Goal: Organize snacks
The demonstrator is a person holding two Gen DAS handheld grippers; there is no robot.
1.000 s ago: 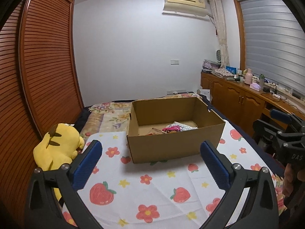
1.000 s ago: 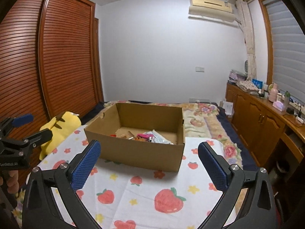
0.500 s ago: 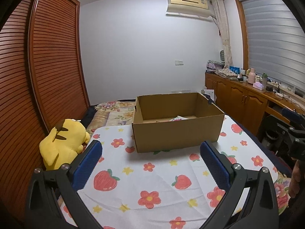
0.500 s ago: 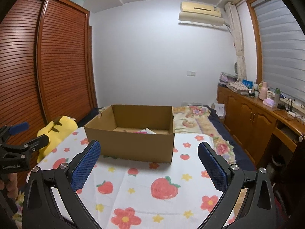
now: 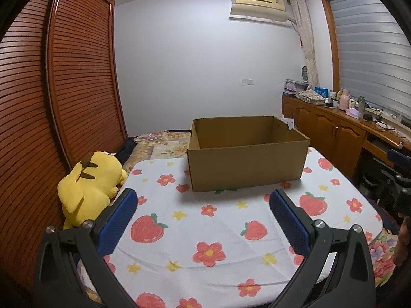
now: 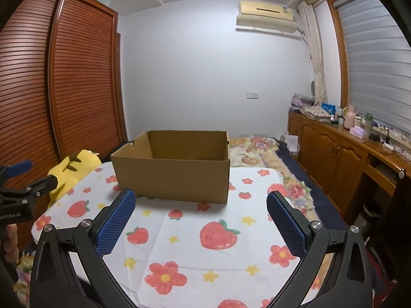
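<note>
An open cardboard box (image 5: 246, 164) stands on the strawberry-print cloth (image 5: 205, 231); it also shows in the right wrist view (image 6: 172, 177). Its near wall hides the inside, so no snacks show. My left gripper (image 5: 203, 220) is open and empty, held low in front of the box. My right gripper (image 6: 200, 220) is open and empty, also in front of the box. Each gripper appears at the edge of the other's view: the right gripper (image 5: 400, 172), the left gripper (image 6: 20, 187).
A yellow plush toy (image 5: 90, 184) lies at the left edge of the cloth beside a slatted wooden wardrobe (image 5: 51, 128). A wooden counter (image 5: 346, 128) with bottles and clutter runs along the right wall. A floral bedspread (image 6: 259, 151) lies behind the box.
Both grippers have dropped lower and pulled back from the box. The snacks inside the box were visible before and are now hidden behind its near wall.
</note>
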